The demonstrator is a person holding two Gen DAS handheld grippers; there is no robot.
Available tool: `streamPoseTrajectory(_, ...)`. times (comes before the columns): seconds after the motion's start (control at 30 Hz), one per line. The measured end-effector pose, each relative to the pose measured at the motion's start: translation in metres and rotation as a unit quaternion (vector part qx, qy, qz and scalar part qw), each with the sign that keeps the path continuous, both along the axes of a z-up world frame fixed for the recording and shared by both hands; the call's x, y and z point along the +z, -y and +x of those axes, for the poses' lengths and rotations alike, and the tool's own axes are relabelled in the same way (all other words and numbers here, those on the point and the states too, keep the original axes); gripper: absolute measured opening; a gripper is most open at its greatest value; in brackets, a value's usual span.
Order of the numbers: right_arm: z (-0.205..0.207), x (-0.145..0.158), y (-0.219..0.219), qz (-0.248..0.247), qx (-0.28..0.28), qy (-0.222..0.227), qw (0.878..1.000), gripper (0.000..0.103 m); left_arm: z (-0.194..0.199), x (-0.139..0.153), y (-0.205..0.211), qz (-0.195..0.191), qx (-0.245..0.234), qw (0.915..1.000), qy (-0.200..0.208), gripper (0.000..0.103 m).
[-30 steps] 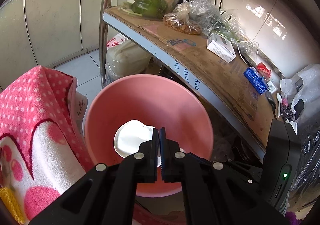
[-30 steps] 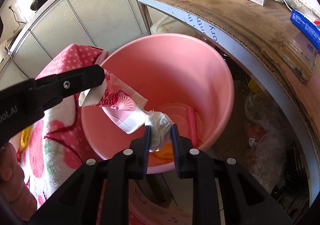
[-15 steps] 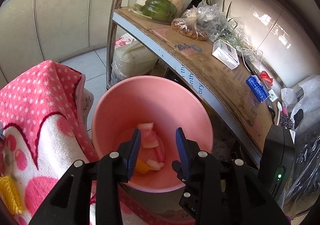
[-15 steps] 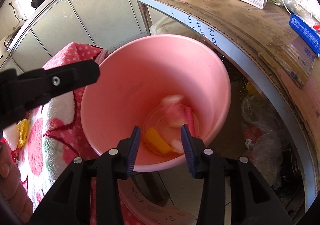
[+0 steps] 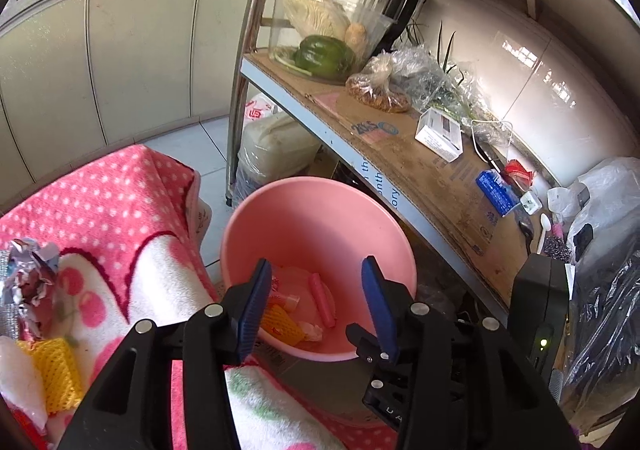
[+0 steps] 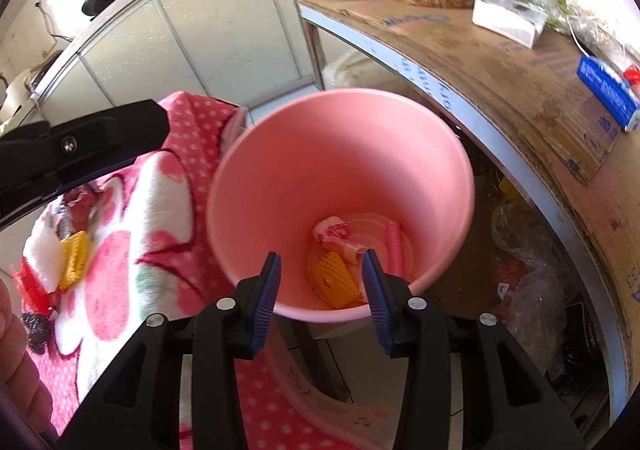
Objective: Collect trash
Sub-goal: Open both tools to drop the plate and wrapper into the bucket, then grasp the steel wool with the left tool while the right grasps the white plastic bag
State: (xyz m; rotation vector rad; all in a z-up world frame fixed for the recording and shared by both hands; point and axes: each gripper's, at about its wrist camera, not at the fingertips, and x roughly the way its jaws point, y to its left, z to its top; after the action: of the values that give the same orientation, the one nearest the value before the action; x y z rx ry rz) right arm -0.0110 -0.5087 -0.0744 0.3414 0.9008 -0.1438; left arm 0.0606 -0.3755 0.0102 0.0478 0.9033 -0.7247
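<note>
Both wrappers you held a second ago have dropped into the bucket (image 6: 280,186); your left gripper (image 5: 316,304) and right gripper (image 6: 320,286) now gape empty above it. More trash (image 5: 48,366) waits at nine o'clock on the towel (image 5: 132,210).

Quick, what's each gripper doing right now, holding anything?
Left gripper: open, holding nothing, above the pink bucket.
Right gripper: open, holding nothing.
</note>
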Motion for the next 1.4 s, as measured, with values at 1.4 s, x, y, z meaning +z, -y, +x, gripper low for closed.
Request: streamPoseTrajectory(1.4,-0.001,0.026,-0.158,0.042,0.193,0.020,0.980,0.043,-0.066,0.032,-0.302,0.018,0.167,0.9843,0.052,0.055)
